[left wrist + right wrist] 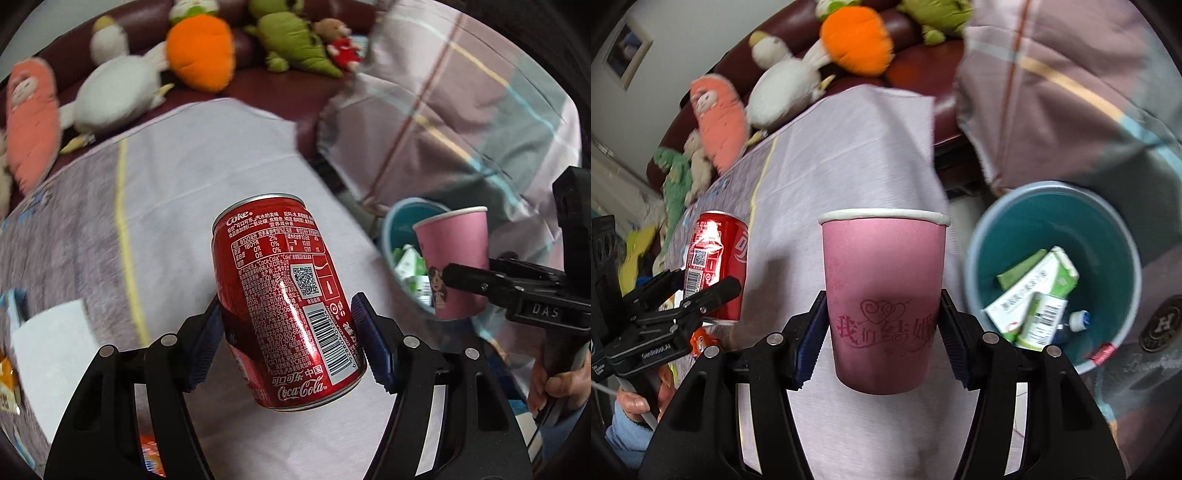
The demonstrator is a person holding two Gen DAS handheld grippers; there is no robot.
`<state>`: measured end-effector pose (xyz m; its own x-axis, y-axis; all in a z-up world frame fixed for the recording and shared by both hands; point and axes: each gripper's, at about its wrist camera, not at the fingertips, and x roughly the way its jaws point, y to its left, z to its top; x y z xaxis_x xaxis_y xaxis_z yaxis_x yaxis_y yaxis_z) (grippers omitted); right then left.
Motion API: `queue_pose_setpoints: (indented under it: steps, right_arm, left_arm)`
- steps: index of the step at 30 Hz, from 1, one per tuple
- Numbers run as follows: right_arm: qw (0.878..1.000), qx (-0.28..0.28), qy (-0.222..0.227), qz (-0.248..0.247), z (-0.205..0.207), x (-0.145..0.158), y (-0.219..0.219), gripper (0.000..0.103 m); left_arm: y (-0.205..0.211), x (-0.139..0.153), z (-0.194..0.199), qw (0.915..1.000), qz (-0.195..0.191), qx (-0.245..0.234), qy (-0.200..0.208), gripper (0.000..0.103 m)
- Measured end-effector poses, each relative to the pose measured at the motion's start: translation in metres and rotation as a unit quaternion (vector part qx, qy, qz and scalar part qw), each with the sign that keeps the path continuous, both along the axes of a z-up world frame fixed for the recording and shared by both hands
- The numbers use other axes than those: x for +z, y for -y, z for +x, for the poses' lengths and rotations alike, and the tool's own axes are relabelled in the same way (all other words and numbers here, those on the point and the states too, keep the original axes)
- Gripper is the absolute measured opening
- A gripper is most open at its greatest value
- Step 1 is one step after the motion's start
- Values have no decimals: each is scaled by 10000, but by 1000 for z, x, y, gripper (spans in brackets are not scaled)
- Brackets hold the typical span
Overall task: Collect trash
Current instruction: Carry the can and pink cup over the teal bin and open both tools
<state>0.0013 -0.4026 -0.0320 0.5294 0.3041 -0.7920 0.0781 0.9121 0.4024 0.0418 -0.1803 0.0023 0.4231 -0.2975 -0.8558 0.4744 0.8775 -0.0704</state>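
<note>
My left gripper (288,314) is shut on a red Coca-Cola can (280,266), which hangs tilted above the cloth-covered table (221,166). Both blue pads press on its sides. In the right wrist view, my right gripper (882,325) is shut on an upright pink paper cup (882,280) with red print. The same cup (454,258) shows at the right of the left wrist view, in front of the teal trash bin (391,221). In the right wrist view the bin (1052,218) sits low and to the right of the cup and holds green-and-white cartons (1034,306). The can (716,251) is at the left.
Plush toys (199,51) lie along a dark red sofa (258,85) behind the table. A checked quilt (461,92) hangs at the right, above the bin. A white paper (55,350) and an orange wrapper (151,454) lie on the table's near left. A hand (561,384) grips the right tool.
</note>
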Motion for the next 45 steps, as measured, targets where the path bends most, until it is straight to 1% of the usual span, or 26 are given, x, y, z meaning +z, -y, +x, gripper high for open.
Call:
queue_pose_setpoints:
  steps: [6,12,17,20,31,34,35,39,43,45]
  right_arm:
    - [9991,-424,73,13,-17,1,51,55]
    - [9954,-956,90,-31,-37,1,106,56]
    - [9931,-1175,18,-60,-47,-5,132,56]
    - [9924,-1231,-5,-86,-50,-9,140,56]
    - [9907,-1352,-112,-108,-45,-19,155,56]
    - [9900,-1394,-163,-116,-44,-23,158,56]
    - [9899,-1399,-179,-120,-44,-23,158,56]
    - [9899,-1390,-228,-142,-40,-26,158,56]
    - [9902,-1357,-269,-165,-34,-28,155,56]
    - [9904,-1339,-294,-178,-30,-30,153,56]
  left_arm:
    - [53,0,-4,9991,11,-420,-47,69]
    - [113,-4,-12,9956,68,-929,-50,69]
    - [156,-17,-17,9916,147,-1276,-129,69]
    - [172,-25,-19,9897,188,-1411,-176,69]
    - [204,-56,-13,9857,262,-1624,-380,70]
    - [211,-65,-8,9859,405,-1579,-388,70]
    - [211,-68,-7,9862,445,-1544,-398,70]
    - [203,-75,0,9876,390,-1424,-535,72]
    - [187,-73,2,9894,303,-1307,-549,78]
    - [180,-71,2,9899,287,-1268,-558,78]
